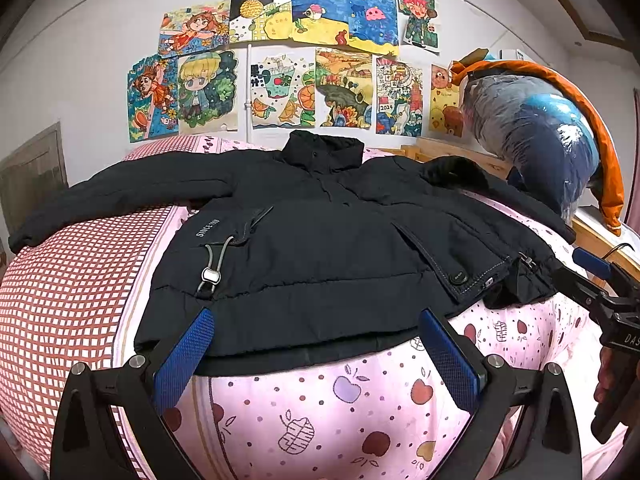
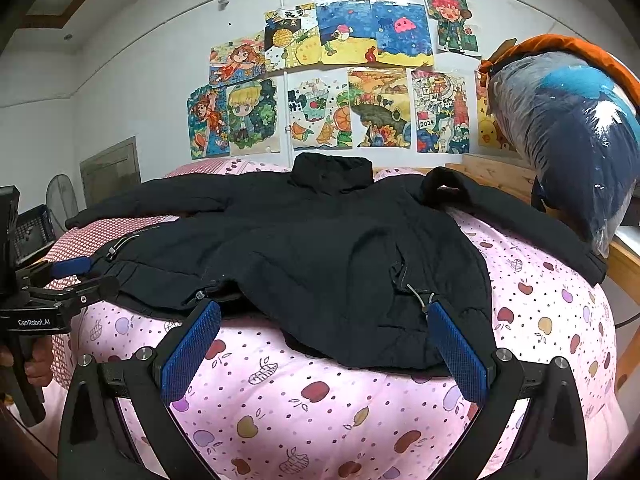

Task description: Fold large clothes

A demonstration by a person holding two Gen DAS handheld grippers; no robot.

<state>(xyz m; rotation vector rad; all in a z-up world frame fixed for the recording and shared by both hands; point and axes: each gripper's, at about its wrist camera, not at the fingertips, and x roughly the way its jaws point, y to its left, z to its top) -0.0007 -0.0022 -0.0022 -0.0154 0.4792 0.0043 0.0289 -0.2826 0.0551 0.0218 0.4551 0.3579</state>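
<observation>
A large black padded jacket (image 1: 320, 240) lies spread front-up on the bed, collar toward the wall, sleeves out to both sides. It also shows in the right wrist view (image 2: 340, 248). My left gripper (image 1: 316, 320) is open, its blue pads on either side of the jacket's near hem at the left half. My right gripper (image 2: 326, 316) is open at the hem's right half, with a drawcord toggle (image 2: 420, 300) by its right pad. Each gripper appears in the other's view: the right gripper (image 1: 600, 280) at the far right, the left gripper (image 2: 72, 276) at the far left.
The bed has a pink apple-print quilt (image 1: 320, 408) and a red checked cover (image 1: 60, 300) on the left. A plastic-wrapped bundle of blue and orange bedding (image 1: 540, 132) sits on a wooden frame at right. Drawings (image 1: 280, 60) cover the wall behind.
</observation>
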